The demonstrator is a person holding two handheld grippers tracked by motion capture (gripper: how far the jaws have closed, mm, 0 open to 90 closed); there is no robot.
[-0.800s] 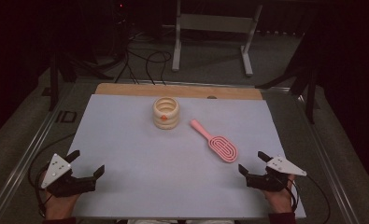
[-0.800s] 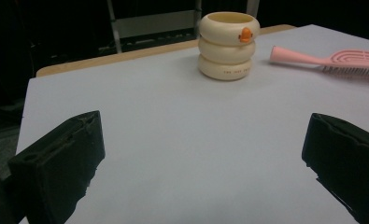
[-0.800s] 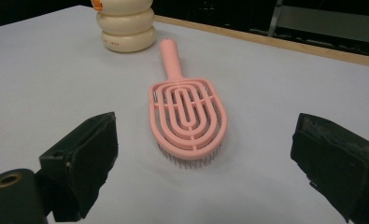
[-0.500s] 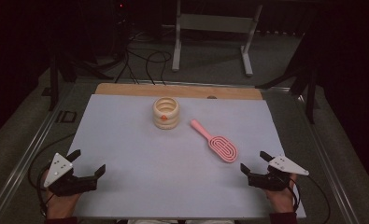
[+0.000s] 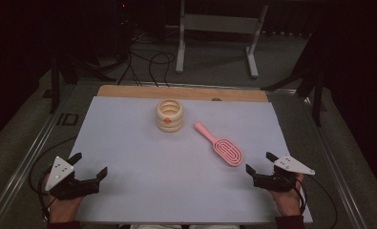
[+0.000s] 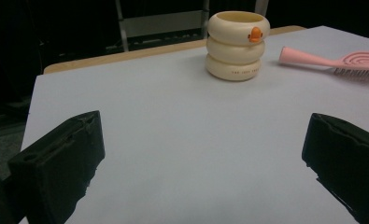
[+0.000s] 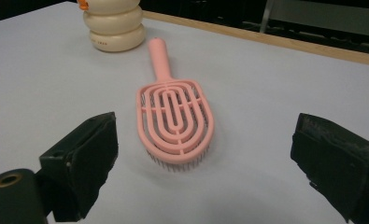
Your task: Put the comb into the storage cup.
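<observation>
Right now both grippers rest low at the near edge of the white table sheet, each in a person's hand. Seen from the high view, the left gripper sits at about eight o'clock of the sheet, its jaws spread wide with nothing between them. At roughly four o'clock the right gripper does the same, jaws apart and empty.

Just ahead of the right gripper, toward its eleven o'clock, lies the pink hairbrush, flat on the sheet with bristles down and its handle pointing away toward the cup. From the right gripper view the hairbrush head lies between the lines of the two jaws but beyond their tips, untouched. Standing upright past the centre at twelve o'clock, the cream ringed cup is near the handle's tip, not touching it.
</observation>
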